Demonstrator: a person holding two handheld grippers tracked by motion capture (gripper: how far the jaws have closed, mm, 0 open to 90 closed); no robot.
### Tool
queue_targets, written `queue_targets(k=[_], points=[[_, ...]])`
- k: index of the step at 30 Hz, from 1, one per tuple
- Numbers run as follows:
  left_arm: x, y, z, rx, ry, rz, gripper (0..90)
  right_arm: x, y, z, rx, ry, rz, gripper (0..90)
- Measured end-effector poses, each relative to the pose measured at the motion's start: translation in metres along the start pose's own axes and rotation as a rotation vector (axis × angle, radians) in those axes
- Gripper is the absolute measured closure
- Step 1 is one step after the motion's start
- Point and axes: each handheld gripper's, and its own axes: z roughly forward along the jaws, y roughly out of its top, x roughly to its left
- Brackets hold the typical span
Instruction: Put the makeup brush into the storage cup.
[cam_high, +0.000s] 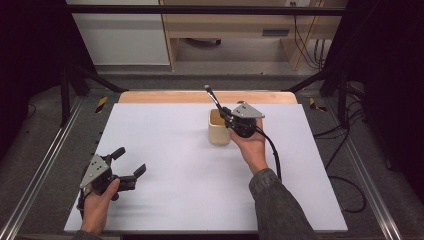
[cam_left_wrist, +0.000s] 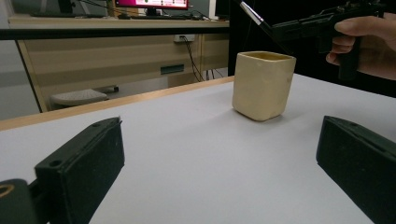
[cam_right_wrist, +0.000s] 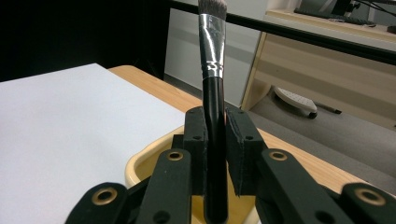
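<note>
Brush (cam_right_wrist: 214, 116) clamped upright by right gripper (cam_right_wrist: 215, 140) over cup (cam_high: 218, 128)

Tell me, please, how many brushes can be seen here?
1. The brush is clamped upright in the right gripper, above the cream cup on the far right part of the white table. The cup's inside is partly hidden.
</note>
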Motion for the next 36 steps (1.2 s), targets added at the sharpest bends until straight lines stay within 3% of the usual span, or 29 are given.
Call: queue_targets(k=[36], points=[[-0.0013,0.0006,-0.0001,0.001,-0.010,0.012,0.5,0.0015,-0.0089,0.0089,0.032,0.018,0.016,79.3]])
